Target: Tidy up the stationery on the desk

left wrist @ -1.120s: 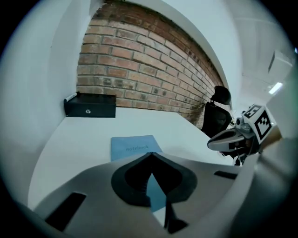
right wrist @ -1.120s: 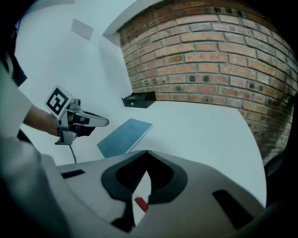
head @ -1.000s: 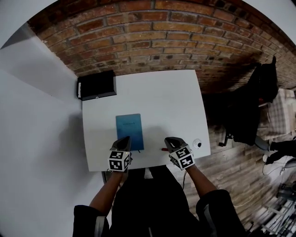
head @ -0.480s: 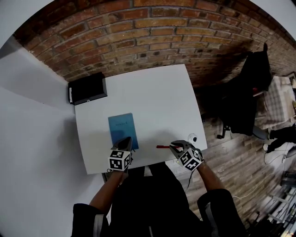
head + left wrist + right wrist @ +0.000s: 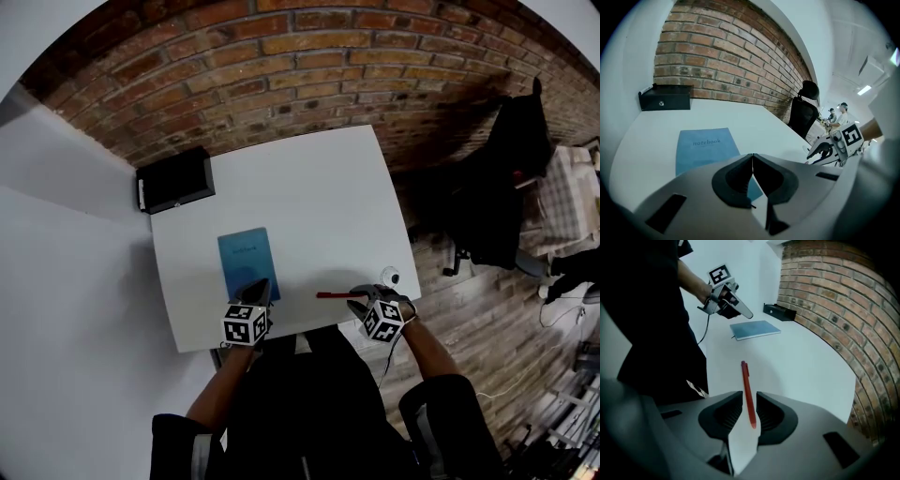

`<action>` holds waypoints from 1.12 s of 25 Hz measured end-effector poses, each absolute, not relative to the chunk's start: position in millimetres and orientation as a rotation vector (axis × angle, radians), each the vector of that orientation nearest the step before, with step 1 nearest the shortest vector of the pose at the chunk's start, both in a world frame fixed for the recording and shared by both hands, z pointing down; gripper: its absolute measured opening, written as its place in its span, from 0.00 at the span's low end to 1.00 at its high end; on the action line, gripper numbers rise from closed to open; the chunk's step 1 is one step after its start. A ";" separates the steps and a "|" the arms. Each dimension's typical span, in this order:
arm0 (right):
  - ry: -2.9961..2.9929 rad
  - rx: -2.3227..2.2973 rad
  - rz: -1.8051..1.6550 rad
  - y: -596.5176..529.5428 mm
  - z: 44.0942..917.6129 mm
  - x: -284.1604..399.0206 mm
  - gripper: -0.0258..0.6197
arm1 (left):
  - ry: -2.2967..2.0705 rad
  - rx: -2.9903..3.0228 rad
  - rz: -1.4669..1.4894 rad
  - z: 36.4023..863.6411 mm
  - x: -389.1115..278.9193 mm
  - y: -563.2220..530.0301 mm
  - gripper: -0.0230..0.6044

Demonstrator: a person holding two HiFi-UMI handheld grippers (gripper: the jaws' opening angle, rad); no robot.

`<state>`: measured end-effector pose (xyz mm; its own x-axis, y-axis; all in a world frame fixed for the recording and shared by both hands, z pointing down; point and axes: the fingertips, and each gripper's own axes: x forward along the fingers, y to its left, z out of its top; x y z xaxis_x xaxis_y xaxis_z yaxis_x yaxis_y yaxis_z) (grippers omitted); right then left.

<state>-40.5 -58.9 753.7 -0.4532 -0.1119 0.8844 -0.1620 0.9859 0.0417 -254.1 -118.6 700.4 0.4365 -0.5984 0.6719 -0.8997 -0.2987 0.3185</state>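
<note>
Swung rightward, the right tool (image 5: 749, 398) now straddles the red pen (image 5: 745, 376) on the worktop (image 5: 309, 206), jaws part-open around it, while the left tool (image 5: 752, 157) hangs closed, empty, over the notebook (image 5: 705, 147); both items lie loose.

Office: desk (image 5: 309, 206), swivel chair (image 5: 802, 115), brick wall (image 5: 281, 66)

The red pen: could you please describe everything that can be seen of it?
The red pen is slim and straight, apparently plastic, with what looks like a clip near its far end. It seems to lie flat on the white desk near the front edge, apart from the blue notebook. Its near end sits between the open jaws of the right claw, not clamped.
</note>
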 end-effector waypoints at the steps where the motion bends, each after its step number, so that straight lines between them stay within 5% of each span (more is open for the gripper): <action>1: -2.029 0.169 0.033 -57.4 757.3 -38.7 0.17 | -1.256 2.010 0.571 701.4 -254.1 -117.8 0.06; 28: -1.920 0.050 0.045 -58.8 784.1 -26.2 0.14 | -1.268 1.923 0.566 715.8 -259.6 -93.2 0.06</action>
<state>-26.2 -58.8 784.1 -0.3426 -0.0133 0.9394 -0.0571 0.9983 -0.0067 -259.6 -93.2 715.8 0.4116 -0.5786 0.7041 -0.9105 -0.2275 0.3453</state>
